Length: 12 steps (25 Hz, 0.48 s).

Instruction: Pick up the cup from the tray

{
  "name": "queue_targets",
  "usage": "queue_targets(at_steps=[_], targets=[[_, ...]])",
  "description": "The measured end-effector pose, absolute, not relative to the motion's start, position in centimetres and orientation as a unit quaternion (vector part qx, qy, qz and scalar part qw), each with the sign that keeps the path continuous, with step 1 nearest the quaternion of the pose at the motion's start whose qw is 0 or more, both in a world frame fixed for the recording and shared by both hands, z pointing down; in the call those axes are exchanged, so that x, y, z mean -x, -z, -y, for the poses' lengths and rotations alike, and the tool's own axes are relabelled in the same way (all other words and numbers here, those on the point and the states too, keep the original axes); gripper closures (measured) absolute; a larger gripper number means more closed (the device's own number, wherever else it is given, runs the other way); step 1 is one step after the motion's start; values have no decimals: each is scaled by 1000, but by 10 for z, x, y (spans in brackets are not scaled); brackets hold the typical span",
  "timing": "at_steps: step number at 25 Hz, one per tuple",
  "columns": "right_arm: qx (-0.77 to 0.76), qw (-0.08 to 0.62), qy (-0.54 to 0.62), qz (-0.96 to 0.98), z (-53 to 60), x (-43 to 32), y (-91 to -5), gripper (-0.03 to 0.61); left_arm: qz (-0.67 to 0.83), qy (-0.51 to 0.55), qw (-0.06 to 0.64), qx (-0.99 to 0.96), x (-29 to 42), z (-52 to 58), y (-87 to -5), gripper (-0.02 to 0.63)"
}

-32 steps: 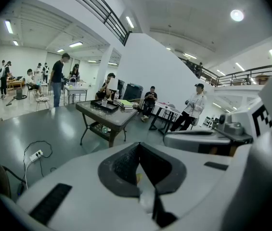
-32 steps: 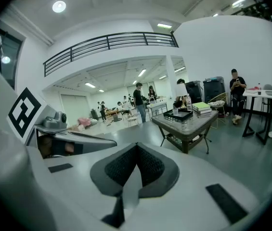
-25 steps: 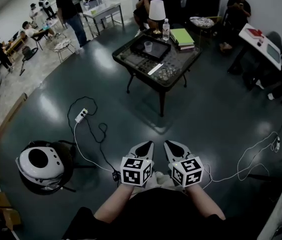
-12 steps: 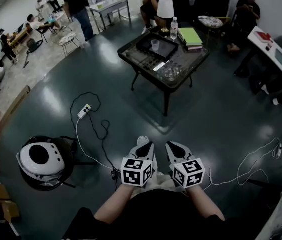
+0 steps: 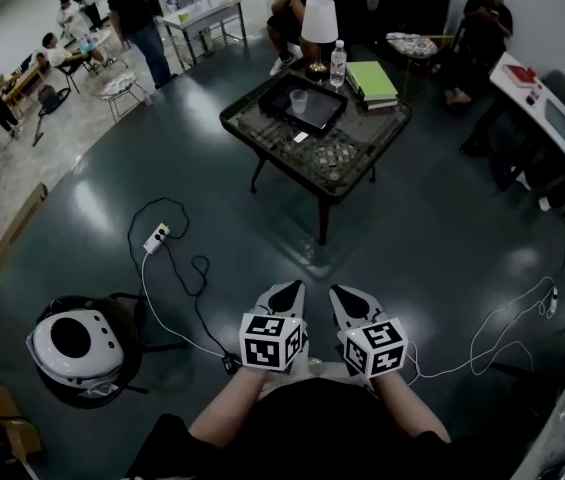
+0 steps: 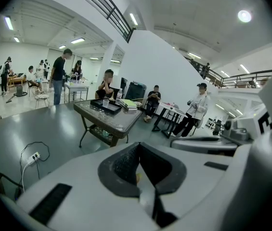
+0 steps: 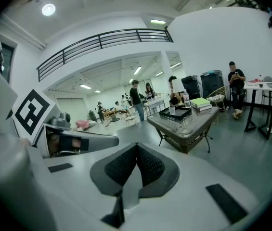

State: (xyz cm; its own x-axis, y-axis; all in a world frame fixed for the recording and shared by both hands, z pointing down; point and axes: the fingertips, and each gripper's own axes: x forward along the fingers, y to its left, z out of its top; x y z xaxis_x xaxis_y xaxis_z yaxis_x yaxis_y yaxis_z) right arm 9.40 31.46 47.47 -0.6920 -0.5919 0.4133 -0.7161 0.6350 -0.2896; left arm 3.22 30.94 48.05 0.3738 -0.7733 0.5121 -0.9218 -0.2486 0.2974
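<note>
A small clear cup [image 5: 299,101] stands on a black tray [image 5: 302,103] on the dark glass table [image 5: 262,130] far ahead; the cup [image 6: 105,102] and tray [image 6: 108,107] also show small in the left gripper view, and the cup [image 7: 172,110] and tray [image 7: 175,112] in the right gripper view. My left gripper [image 5: 288,290] and right gripper [image 5: 343,294] are held side by side close to my body, well short of the table. Both are shut with nothing between the pads.
On the table stand a lamp [image 5: 319,22], a water bottle [image 5: 338,63], green books [image 5: 370,79] and several glasses [image 5: 330,154]. A power strip [image 5: 152,239] with cables lies on the floor at left, a round stool [image 5: 74,338] nearer. People sit and stand beyond the table.
The view has shifted a little and the table appears slightly further left. Both grippers stay shut and close together near my body.
</note>
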Motion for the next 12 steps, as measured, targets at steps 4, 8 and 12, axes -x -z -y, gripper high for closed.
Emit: queue_targets(at_steps=[4,8,12], targets=[[-372,141,-224,889,-284,-91,-475,568,542,-134,284,-780,-28,-279,-482,603],[-372,145,-229,888,-253,-81,-477,568,537,-140,285,-782,-21,-249,-482,604],[-366,147,-231,889,-219,-63,-475,568,535,-144,283,-783,-8,-218,-478,604]])
